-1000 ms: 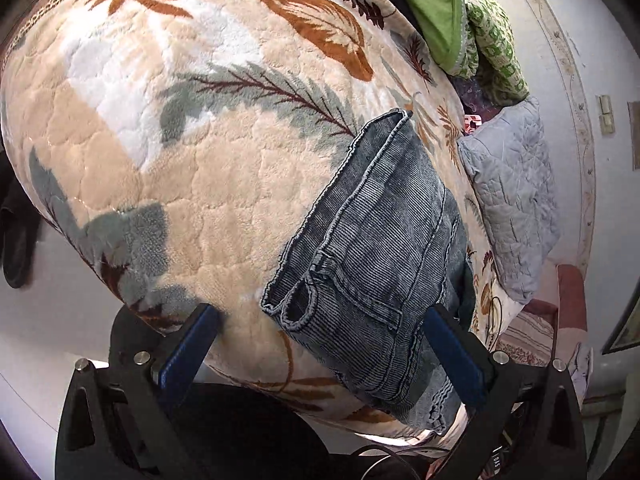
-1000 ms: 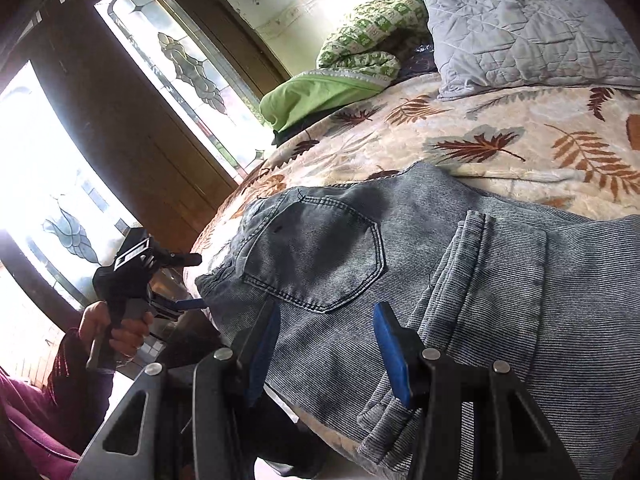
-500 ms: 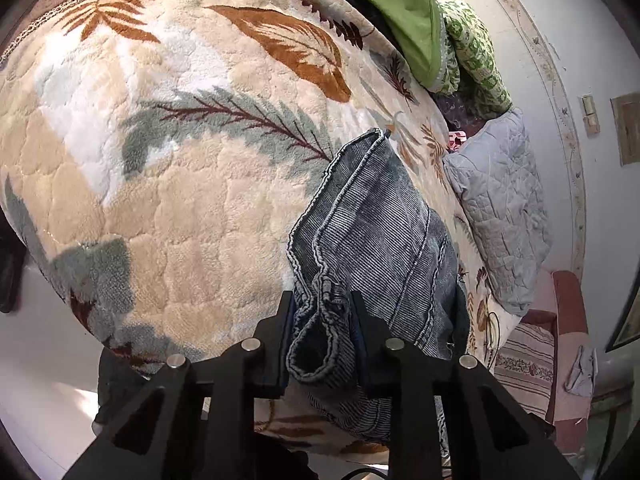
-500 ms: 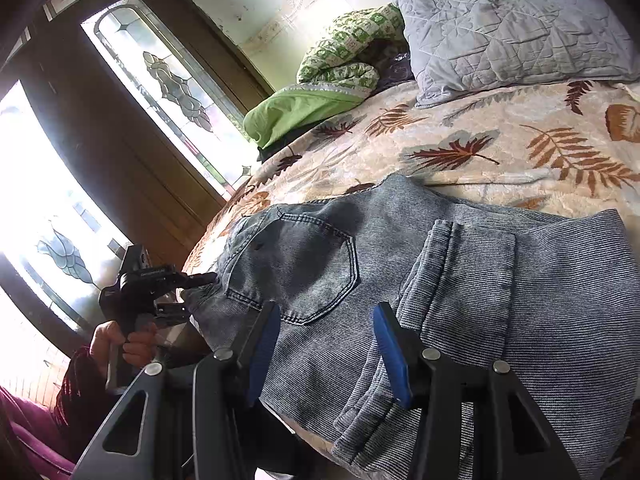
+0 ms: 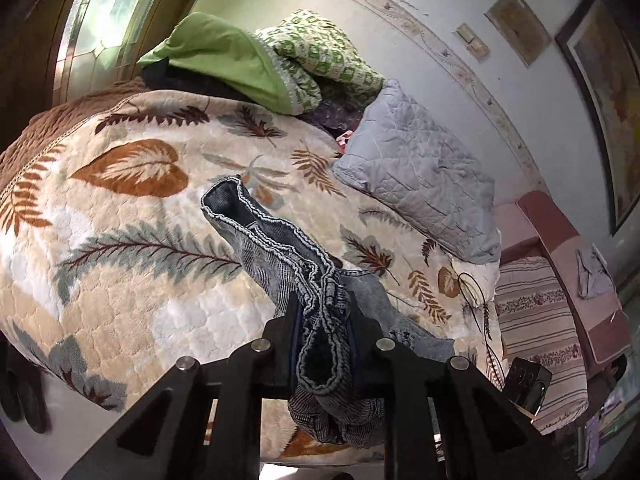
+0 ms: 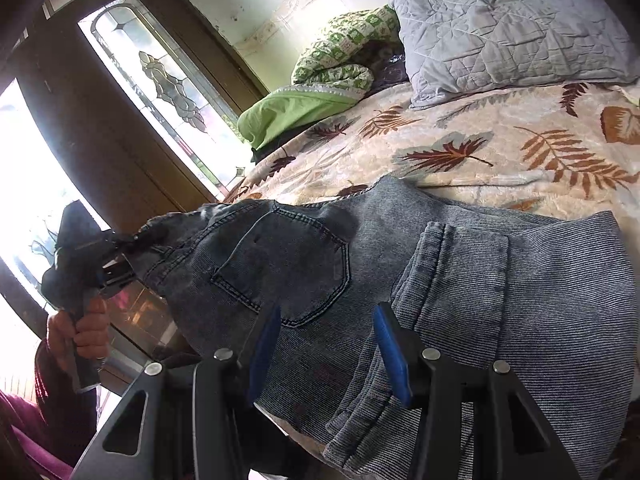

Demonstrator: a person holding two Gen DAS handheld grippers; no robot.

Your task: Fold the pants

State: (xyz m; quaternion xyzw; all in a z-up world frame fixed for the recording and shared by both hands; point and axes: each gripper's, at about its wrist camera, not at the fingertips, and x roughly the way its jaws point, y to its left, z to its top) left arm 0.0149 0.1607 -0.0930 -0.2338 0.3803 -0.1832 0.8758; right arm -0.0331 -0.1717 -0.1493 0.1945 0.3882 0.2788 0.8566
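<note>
Grey-blue denim pants [image 6: 520,280] lie on the leaf-patterned bedspread [image 6: 460,128], back pocket up, one folded leg end near me. In the left wrist view my left gripper [image 5: 324,320] has its jaws closing on the bunched waistband of the pants [image 5: 276,264], the pads pressing on the cloth, that end lifted off the bed. In the right wrist view the same left gripper [image 6: 132,248] sits in a hand [image 6: 80,328] at the pants' left end. My right gripper [image 6: 324,344] hovers open over the pants at the bed's near edge, with no cloth pinched.
A grey quilted pillow [image 5: 420,184] and a green blanket heap [image 5: 224,60] lie at the head of the bed. A glazed wooden door [image 6: 168,80] stands to the left. A striped bench [image 5: 536,320] stands beyond the bed's far side.
My left gripper went from wide open to clamped on the waistband, then rose and rolled, lifting that end of the pants. The right gripper stayed in place, open.
</note>
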